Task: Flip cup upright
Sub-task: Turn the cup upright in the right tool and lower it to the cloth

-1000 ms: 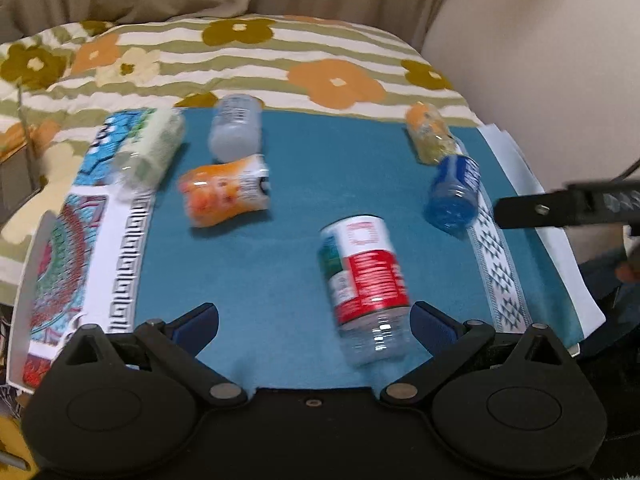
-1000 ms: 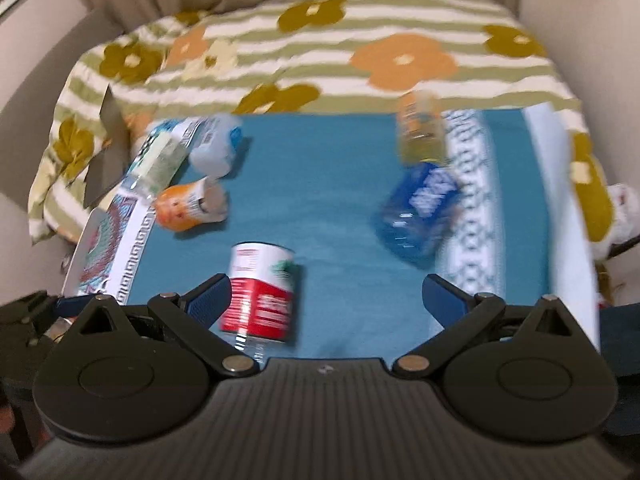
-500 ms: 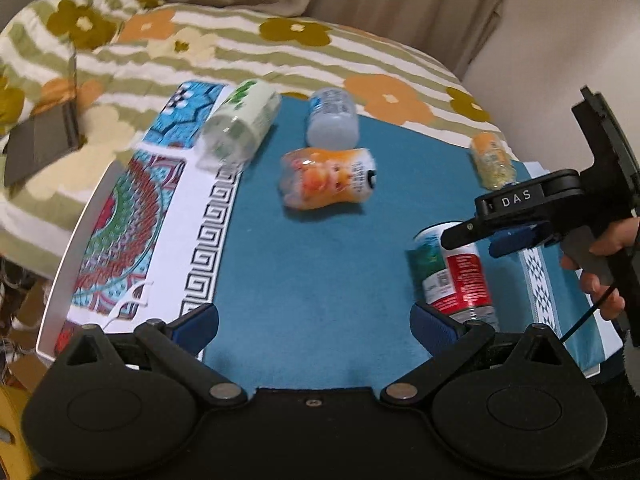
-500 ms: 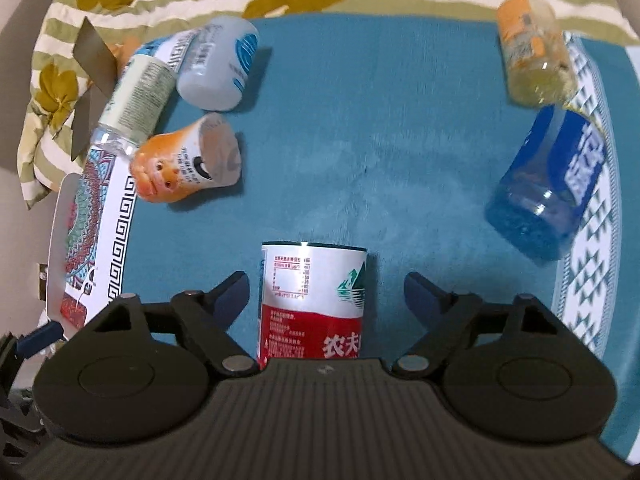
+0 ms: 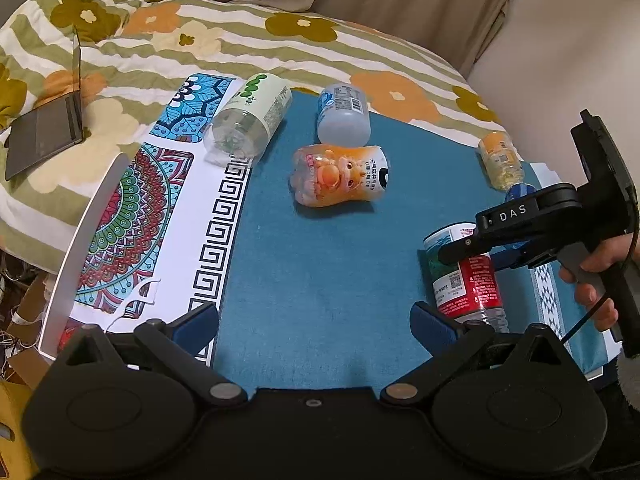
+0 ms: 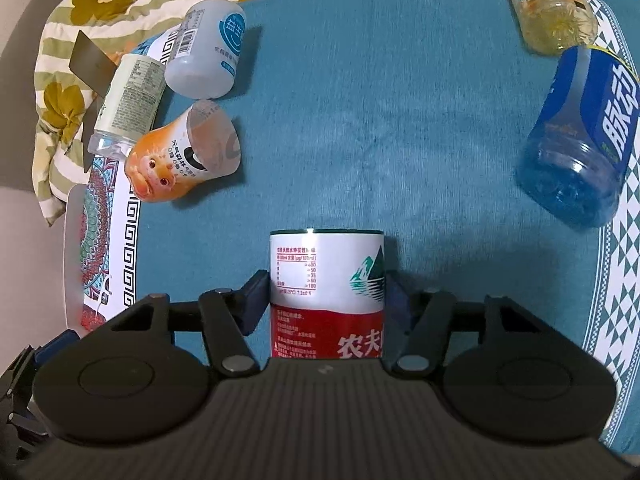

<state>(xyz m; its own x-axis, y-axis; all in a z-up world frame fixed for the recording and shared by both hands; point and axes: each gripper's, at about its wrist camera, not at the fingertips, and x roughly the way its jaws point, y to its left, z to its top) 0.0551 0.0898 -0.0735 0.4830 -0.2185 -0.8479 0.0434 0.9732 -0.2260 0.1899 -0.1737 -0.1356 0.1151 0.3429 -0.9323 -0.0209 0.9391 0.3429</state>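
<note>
A red-and-white labelled cup (image 6: 327, 292), cut from a bottle, lies on its side on the teal mat (image 6: 360, 120). My right gripper (image 6: 326, 300) has closed its blue pads on both sides of it. In the left wrist view the same cup (image 5: 464, 276) lies at the right with the right gripper (image 5: 472, 250) over it. My left gripper (image 5: 314, 320) is open and empty above the mat's near edge.
Other cups lie on their sides: an orange one (image 5: 340, 176), a grey one (image 5: 343, 114), a green-labelled one (image 5: 250, 118), a yellow one (image 6: 546, 4) and a blue one (image 6: 580, 136). A patterned cloth (image 5: 132, 216) borders the mat's left side. A floral blanket (image 5: 240, 36) lies behind.
My right gripper came down over the red-and-white cup and closed its fingers onto it. The left gripper swung left and stayed open.
</note>
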